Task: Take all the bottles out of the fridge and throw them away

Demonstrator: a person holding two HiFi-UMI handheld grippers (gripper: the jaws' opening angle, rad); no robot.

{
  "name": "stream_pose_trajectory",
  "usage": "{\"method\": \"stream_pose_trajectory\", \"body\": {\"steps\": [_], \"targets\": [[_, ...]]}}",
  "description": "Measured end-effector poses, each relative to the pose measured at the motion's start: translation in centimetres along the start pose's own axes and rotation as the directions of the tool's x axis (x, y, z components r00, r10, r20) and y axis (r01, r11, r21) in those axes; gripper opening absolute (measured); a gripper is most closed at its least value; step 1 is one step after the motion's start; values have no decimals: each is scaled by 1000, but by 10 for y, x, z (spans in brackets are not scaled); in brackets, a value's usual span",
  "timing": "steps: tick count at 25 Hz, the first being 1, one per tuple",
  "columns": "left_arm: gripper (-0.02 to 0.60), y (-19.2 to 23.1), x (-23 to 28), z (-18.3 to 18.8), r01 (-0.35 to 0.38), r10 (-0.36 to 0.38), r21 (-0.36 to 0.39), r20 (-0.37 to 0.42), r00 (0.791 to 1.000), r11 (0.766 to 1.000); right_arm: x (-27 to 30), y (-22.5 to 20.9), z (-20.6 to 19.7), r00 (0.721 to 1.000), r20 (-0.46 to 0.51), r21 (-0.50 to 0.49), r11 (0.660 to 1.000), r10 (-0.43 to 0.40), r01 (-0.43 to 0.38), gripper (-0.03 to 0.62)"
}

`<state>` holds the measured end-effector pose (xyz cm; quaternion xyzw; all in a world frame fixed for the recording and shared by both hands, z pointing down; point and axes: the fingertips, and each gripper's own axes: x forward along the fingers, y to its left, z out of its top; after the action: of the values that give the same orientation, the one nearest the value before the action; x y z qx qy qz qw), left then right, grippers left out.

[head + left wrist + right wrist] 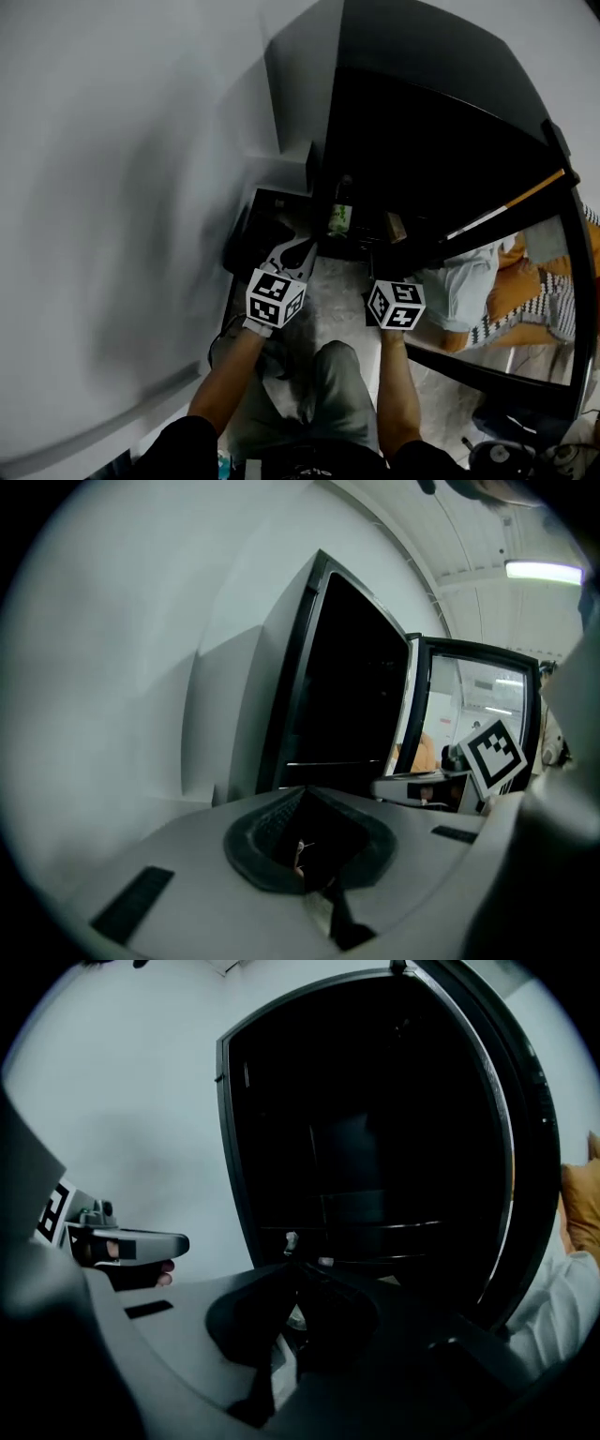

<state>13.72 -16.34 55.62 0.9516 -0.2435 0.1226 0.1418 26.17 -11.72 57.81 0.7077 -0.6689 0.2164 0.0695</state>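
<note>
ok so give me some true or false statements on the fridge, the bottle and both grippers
1. The fridge door stands open. True.
2. A green bottle stands inside the fridge. True.
3. The left gripper holds a bottle. False: its jaws are together with nothing between them.
4. The right gripper is wide open. False: it is shut and empty.
</note>
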Motion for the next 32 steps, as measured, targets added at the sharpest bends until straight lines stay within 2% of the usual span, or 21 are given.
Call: {"method": "stream_pose_trajectory", "body": {"steps": [8,12,16,23,27,32], "targets": [[0,38,51,-61,46,-48,19,82,995,999,79,-23,-55,993,110,-42,998,-34,39,8],[0,42,59,-79,43,-47,30,125,991,999,90,-33,-76,983,176,-52,997,-46,56,8],[0,41,60,-91,27,-27,2,165,986,1000,94,-37,-96,978,205,-66,996,-42,56,8],[0,31,65,-111,17,-22,36,140,990,999,99,-35,-118,977,213,-88,995,-30,49,9],[0,30,71,-125,39,-43,45,99,994,998,94,-36,-124,972,226,-105,991,-58,84,9],[0,18,80,-132,83,-87,48,87,992,995,81,-61,-120,957,264,-93,984,-124,153,11]]}}
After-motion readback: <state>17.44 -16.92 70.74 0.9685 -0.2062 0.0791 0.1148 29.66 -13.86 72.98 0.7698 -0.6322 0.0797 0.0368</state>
